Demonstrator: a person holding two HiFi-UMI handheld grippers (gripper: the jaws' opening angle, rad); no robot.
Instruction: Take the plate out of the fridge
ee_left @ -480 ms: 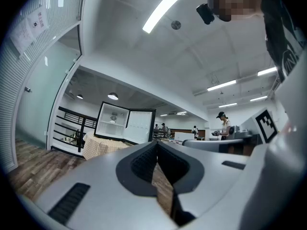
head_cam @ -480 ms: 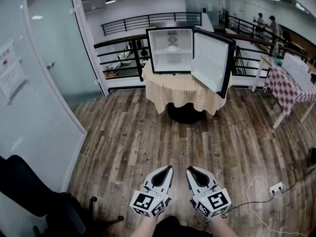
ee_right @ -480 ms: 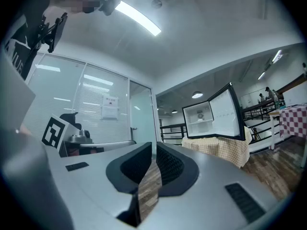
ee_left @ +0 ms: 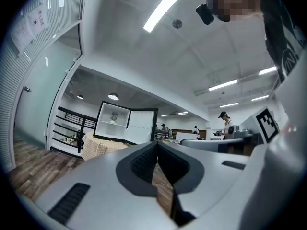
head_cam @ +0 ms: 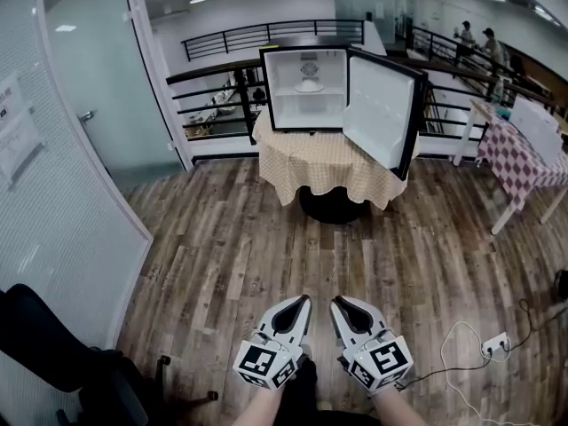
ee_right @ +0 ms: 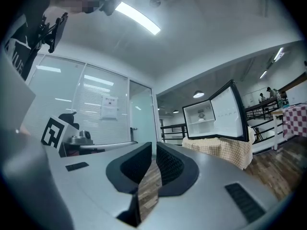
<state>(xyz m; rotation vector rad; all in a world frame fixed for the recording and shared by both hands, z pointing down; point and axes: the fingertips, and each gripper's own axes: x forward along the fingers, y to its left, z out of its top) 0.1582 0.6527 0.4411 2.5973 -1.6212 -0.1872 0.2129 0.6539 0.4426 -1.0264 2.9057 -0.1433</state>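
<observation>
A small black fridge (head_cam: 306,76) stands open on a round table with a beige checked cloth (head_cam: 328,162), far across the wooden floor. Its door (head_cam: 383,109) swings out to the right. A white plate (head_cam: 309,85) lies on the upper shelf inside. The fridge (ee_left: 115,123) and the fridge (ee_right: 201,116) also appear small in the left and right gripper views. Both grippers are held low, side by side, far from the fridge. My left gripper (head_cam: 304,302) (ee_left: 157,143) is shut with nothing in it. My right gripper (head_cam: 337,303) (ee_right: 154,145) is shut and empty too.
A curved glass wall (head_cam: 71,176) runs along the left, with a black chair (head_cam: 53,353) at the bottom left. A black railing (head_cam: 213,96) stands behind the fridge table. A red checked table (head_cam: 524,162) is at the right. A power strip and cable (head_cam: 495,337) lie on the floor.
The whole scene has slid slightly in the head view, and the two grippers sit a touch higher in the picture. Both stay shut.
</observation>
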